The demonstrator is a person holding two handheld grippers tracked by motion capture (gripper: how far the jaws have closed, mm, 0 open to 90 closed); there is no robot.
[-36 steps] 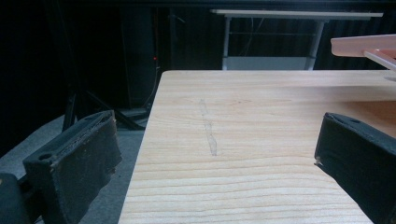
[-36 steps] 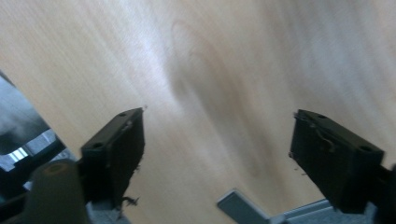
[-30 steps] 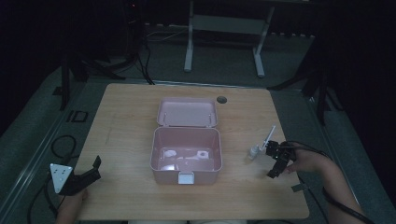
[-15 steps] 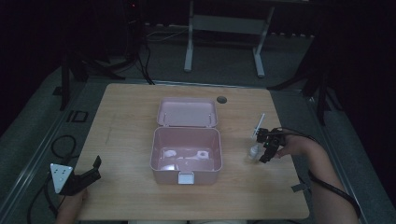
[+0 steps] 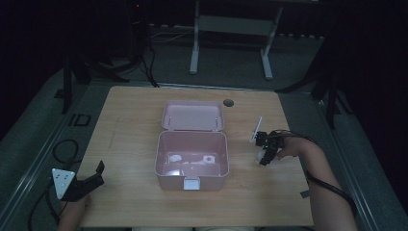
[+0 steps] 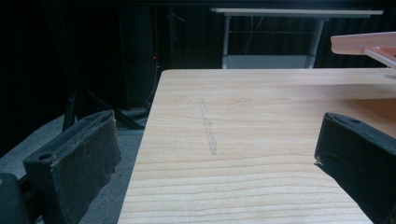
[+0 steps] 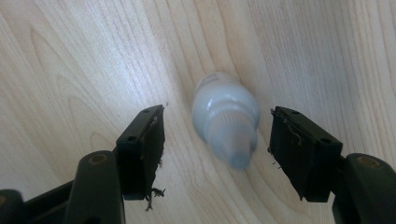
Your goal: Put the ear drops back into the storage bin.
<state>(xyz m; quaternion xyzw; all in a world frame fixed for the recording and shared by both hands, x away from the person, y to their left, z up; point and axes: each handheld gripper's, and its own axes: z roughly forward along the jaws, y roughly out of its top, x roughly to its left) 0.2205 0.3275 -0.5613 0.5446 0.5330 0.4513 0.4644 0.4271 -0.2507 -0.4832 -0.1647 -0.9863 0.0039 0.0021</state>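
A wide table of light wood (image 5: 130,144) fills the middle of the dark room. In its centre stands a pale pink plastic box (image 5: 191,161) with rounded corners, and its hinged lid (image 5: 193,116) lies folded back flat on the table behind it. Inside the box I can see a few small pale things on the floor of it, but they are too dim to tell what they are.

To the right of the box, near but apart from it, a person's right forearm (image 5: 327,192) comes in from the lower edge. The right hand carries the right tongs (image 5: 264,157), black, and they point down at the table. Between them a small white plastic bottle with a narrow cap (image 7: 226,119) stands upright on the wood. Seen from the right gripper view, the two black pads (image 7: 148,140) stand at each side of the bottle with a gap of wood visible on both sides; the tongs have just been closing in, but they do not press on the bottle yet.

At the near left corner of the table the left tongs (image 5: 94,175) rest wide apart, with nothing between them but bare wood.
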